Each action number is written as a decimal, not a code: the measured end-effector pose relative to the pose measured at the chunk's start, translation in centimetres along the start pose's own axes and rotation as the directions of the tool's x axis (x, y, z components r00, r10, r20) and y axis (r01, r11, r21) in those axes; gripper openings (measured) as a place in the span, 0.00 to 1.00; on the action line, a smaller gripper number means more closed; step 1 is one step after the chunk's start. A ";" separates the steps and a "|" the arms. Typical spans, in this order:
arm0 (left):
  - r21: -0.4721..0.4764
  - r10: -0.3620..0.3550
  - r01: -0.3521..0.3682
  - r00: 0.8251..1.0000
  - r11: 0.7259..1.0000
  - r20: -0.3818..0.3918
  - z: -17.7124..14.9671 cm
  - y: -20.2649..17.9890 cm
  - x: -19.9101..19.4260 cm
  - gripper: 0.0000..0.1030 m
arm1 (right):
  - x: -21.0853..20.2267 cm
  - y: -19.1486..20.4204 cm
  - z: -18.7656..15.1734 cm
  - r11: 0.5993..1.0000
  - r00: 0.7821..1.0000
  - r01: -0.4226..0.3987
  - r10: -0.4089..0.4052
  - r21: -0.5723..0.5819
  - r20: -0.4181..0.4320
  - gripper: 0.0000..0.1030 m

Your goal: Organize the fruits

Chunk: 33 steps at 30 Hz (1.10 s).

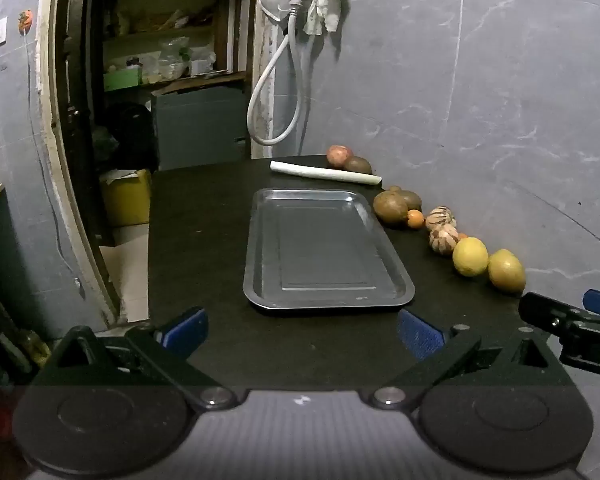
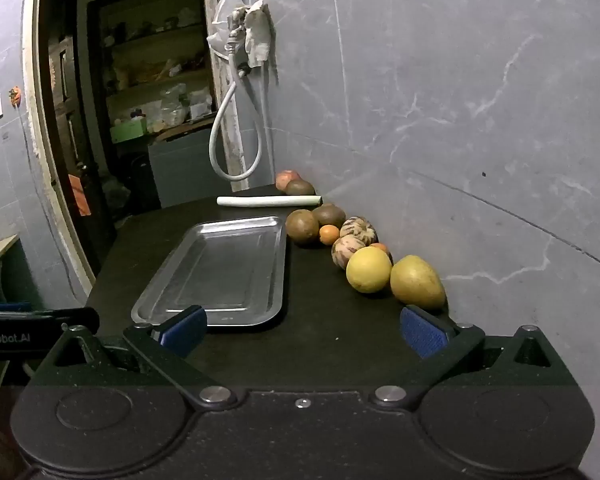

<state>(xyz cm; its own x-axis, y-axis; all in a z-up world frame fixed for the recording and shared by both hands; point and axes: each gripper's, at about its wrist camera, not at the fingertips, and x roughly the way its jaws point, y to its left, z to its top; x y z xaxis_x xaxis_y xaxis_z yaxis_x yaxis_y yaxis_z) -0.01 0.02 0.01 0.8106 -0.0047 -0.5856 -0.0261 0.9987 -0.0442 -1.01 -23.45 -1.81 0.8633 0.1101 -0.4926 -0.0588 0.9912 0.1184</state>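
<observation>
Grey marbled wall tiles back a dark worktop, and an open doorway shows cluttered shelves beyond it.

From your left wrist view, your left gripper hangs low over the near edge with its blue-padded fingers spread wide and nothing between them. Straight ahead of the fingers lies the steel tray, bare of fruit. Past its far end rests a pale leek-like stalk, with a reddish fruit and a dark green one behind it. Off to the right of your fingers the fruit runs along the wall: two brownish-green fruits, a small orange, two striped fruits, then the yellow citrus and the duller yellow citrus nearest you. Your right gripper pokes in at the far right edge.

From your right wrist view, your right gripper is likewise wide open and holds nothing, its fingers just short of the duller citrus. That fruit and its brighter neighbour lie touching, ahead and slightly right of the fingers; the tray lies ahead and left.

Nothing looks sorted yet. Judging by shape, the citrus will be firm, fairly weighty and prone to roll, with smooth rind, so close across the widest middle rather than near an end. The small orange should be light but tucked among bigger fruit, so it may be awkward to reach first.
</observation>
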 end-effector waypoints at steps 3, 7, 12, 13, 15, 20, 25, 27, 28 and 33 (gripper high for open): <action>-0.003 -0.001 0.001 1.000 1.000 -0.001 0.0 0.0 0.0 1.00 | 0.0 0.1 0.1 1.000 1.000 -0.004 0.004 0.006 0.002 1.00; -0.002 -0.003 0.003 1.000 1.000 0.003 0.0 -0.1 -0.2 1.00 | 0.1 0.3 0.2 1.000 1.000 -0.005 0.005 0.002 0.001 1.00; -0.012 -0.006 0.006 1.000 1.000 -0.005 0.2 0.5 0.0 1.00 | -0.1 0.6 0.3 1.000 1.000 -0.010 0.010 -0.007 0.001 1.00; -0.015 -0.008 0.008 1.000 1.000 -0.005 0.4 0.8 0.2 1.00 | -0.1 0.7 0.4 1.000 1.000 -0.010 0.010 -0.007 0.001 1.00; -0.015 -0.009 0.009 1.000 1.000 -0.004 0.5 0.9 0.2 1.00 | 0.1 0.5 0.4 1.000 1.000 -0.009 0.009 -0.007 0.000 1.00; -0.014 -0.019 0.018 1.000 1.000 -0.005 0.9 1.0 0.6 1.00 | 0.2 0.7 0.4 1.000 1.000 -0.007 0.007 -0.014 -0.001 1.00; -0.023 -0.010 0.010 1.000 1.000 -0.002 0.2 0.5 0.2 1.00 | 0.2 1.0 0.7 1.000 1.000 -0.005 0.005 -0.016 -0.001 1.00; -0.024 -0.010 0.010 1.000 1.000 -0.004 0.2 0.5 0.3 1.00 | 0.1 0.6 0.4 1.000 1.000 -0.006 0.006 -0.014 -0.002 1.00; -0.024 -0.010 0.010 1.000 1.000 -0.004 0.2 0.4 0.3 1.00 | 0.1 0.7 0.4 1.000 1.000 -0.005 0.005 -0.017 -0.001 1.00; -0.028 -0.010 0.010 1.000 1.000 -0.005 0.1 0.6 0.3 1.00 | 0.1 0.8 0.4 1.000 1.000 -0.005 0.004 -0.019 -0.001 1.00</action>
<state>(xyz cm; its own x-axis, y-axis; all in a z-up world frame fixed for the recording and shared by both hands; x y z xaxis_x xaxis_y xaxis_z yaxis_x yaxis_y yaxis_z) 0.26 0.61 -0.13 0.8077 -0.0152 -0.5893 -0.0341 0.9968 -0.0724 -0.77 -22.73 -1.42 0.8626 0.1146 -0.4927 -0.0721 0.9919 0.1045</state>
